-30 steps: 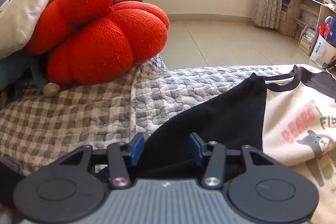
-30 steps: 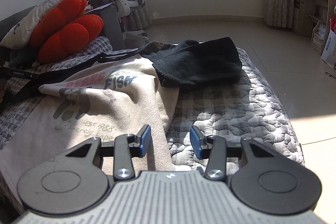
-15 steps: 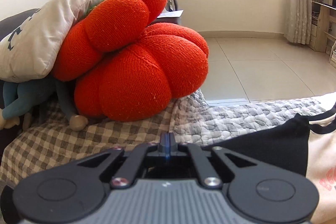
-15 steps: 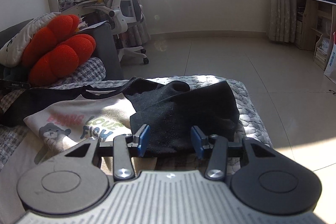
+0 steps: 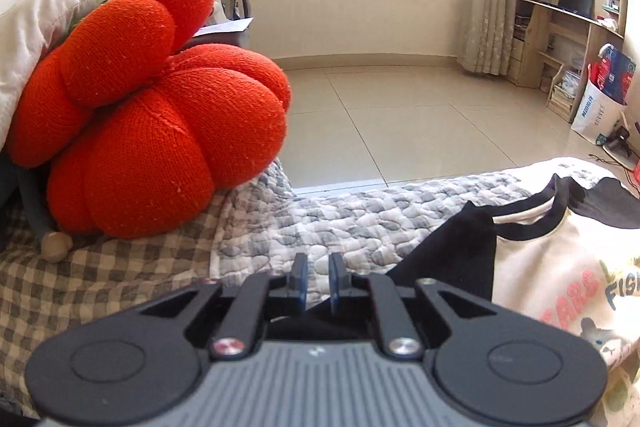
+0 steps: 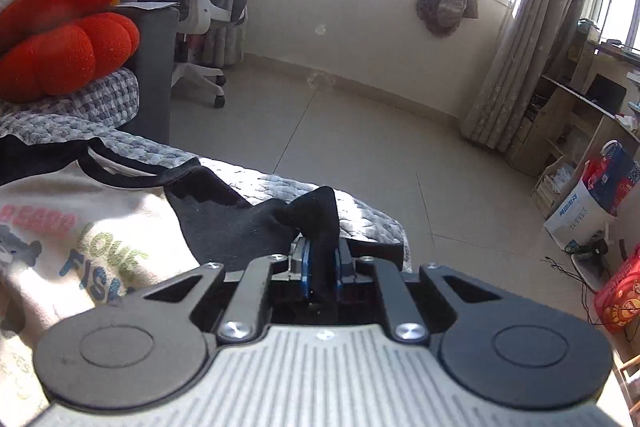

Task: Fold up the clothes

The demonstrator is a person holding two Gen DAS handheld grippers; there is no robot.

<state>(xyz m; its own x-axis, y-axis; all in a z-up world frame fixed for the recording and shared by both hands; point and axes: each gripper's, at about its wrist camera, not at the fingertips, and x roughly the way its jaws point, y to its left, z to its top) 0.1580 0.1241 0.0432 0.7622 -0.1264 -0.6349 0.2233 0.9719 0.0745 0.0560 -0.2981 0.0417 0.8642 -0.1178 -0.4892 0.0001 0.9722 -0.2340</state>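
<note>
Right gripper (image 6: 320, 267) just closed, clenched on black sleeve (image 6: 316, 223). Left gripper (image 5: 317, 281) just parting, narrowly released, empty. "FISH" legible on cream shirt (image 6: 100, 239).

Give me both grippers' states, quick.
Left gripper: jaws just reopened slightly, holding nothing.
Right gripper: just closed on the black sleeve.

Hand-held gripper (image 5: 318, 281) — black linkage, blue pads, silver screws, ribbed grey body.
</note>
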